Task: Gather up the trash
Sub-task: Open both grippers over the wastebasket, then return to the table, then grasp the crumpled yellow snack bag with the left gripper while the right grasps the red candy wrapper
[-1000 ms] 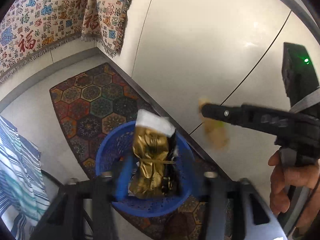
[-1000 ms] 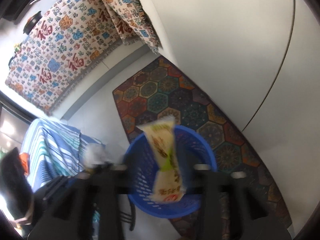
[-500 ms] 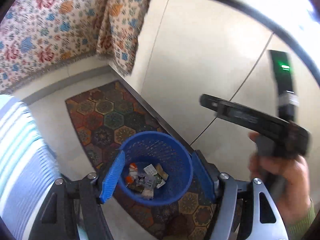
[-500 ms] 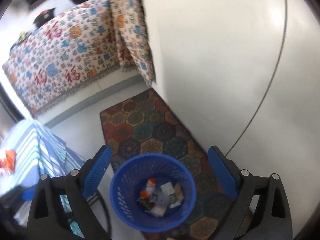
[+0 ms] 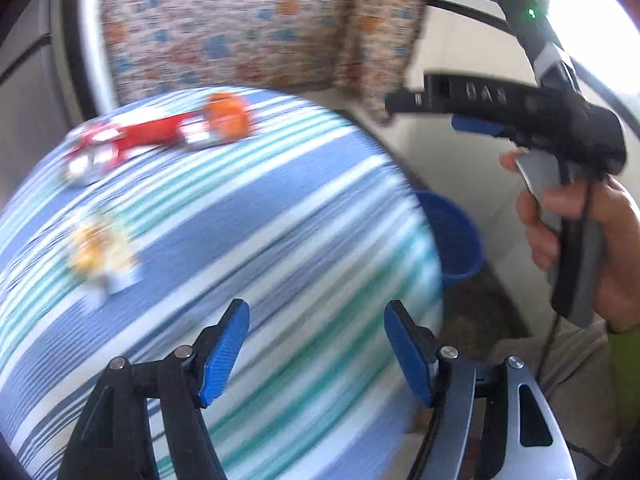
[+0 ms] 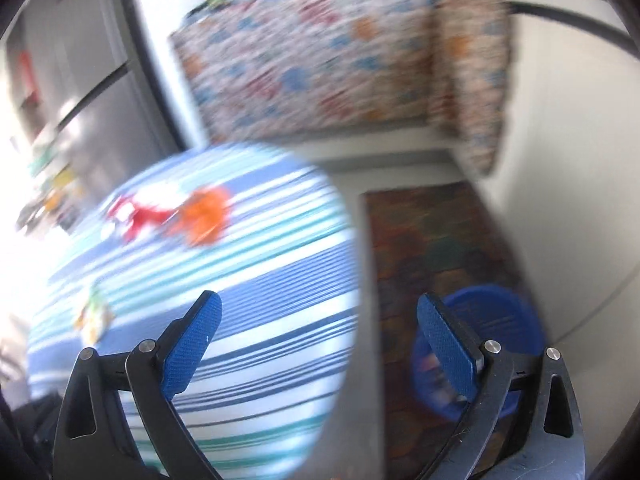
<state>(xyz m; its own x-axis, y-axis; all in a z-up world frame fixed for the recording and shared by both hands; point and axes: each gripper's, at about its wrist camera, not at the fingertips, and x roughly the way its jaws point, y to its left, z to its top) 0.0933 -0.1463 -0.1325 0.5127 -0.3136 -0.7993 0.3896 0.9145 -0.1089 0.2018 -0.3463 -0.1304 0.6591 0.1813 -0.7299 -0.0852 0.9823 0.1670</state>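
Left wrist: round striped cloth tabletop (image 5: 280, 240).

Both cams sit right behind their own fingers and look forward and steeply down, so each one has its blue pads poking up from the bottom edge. The left wrist view hangs over the striped tablecloth (image 5: 248, 232), fairly close, with the blue basket (image 5: 452, 236) peeking out past the table's right edge and the right gripper (image 5: 404, 102) plus the hand (image 5: 576, 232) holding it off to the right. The right wrist view sits a bit further right, above the table edge, the patterned rug (image 6: 436, 240) and the basket. Shared stuff: table, basket, the orange wrapper (image 5: 224, 120), and the patterned cloth (image 5: 240, 36) at the back. Everything's motion-blurred.
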